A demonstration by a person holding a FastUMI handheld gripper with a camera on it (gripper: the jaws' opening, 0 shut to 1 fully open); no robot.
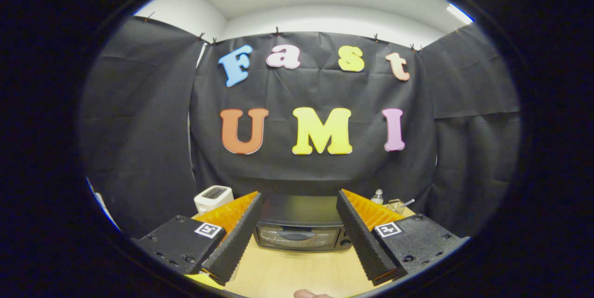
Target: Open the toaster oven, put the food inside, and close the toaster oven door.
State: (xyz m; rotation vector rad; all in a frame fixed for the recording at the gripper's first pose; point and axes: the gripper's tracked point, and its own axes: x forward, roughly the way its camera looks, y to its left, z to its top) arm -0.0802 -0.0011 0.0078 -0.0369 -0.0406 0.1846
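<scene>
- Your gripper (299,205) sits above the table (287,275), jaws spread wide w/ nothing held between them.
- Toaster oven (299,228) is straight ahead, framed between your two fingers (234,237), well clear of both tips; no contact.
- Its door (297,237) is closed, handle across the front, knob at the door's right end.
- White toaster (213,197) stands behind your left finger, near the black cloth wall (315,168).
- Small bottle (377,196) & a wire basket (396,205) sit behind your right finger.
- Can't tell where the food is from here.
- A fingertip (308,294) peeks in below the fingers, at the table's near edge.
</scene>
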